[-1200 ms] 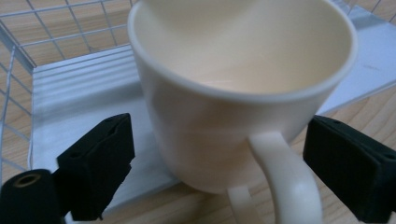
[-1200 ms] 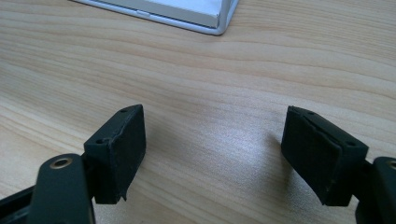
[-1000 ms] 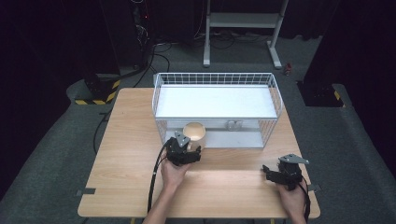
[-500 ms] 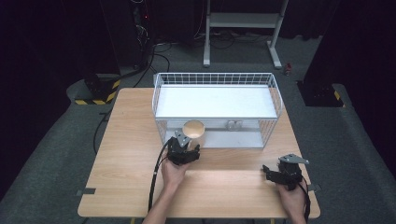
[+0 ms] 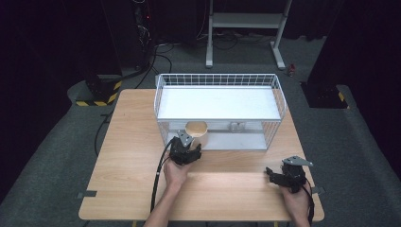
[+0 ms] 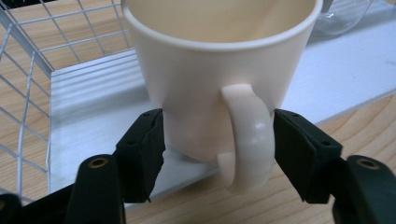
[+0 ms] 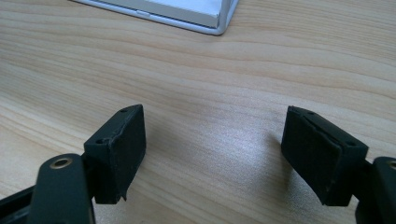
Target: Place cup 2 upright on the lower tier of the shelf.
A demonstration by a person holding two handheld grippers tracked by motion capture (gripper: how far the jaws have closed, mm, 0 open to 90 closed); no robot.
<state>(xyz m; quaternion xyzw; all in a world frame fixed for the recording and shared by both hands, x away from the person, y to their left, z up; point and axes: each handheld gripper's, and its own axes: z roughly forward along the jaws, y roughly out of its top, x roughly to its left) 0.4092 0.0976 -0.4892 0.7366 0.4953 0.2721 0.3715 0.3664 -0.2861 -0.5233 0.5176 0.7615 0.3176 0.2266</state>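
Note:
A cream mug [image 6: 210,60] stands upright on the white lower shelf [image 6: 93,93] of a wire rack [image 5: 217,80], handle toward me. My left gripper [image 6: 219,140] reaches in at the rack's front, and its jaws have just been closing with the handle [image 6: 245,140] between them. The right pad sits at the handle's side; the left pad [image 6: 144,149] is still apart from it, near the mug's wall. From above, the mug [image 5: 196,128] shows just beyond the left gripper [image 5: 189,143]. My right gripper [image 5: 269,171] rests low over bare wood, open and empty [image 7: 212,154].
A clear glass [image 6: 345,14] stands on the same shelf behind the mug, seen from above as a glass [image 5: 235,126]. The rack has a white upper shelf [image 5: 217,101] and wire walls. A corner of the rack's base [image 7: 219,21] lies ahead of the right gripper.

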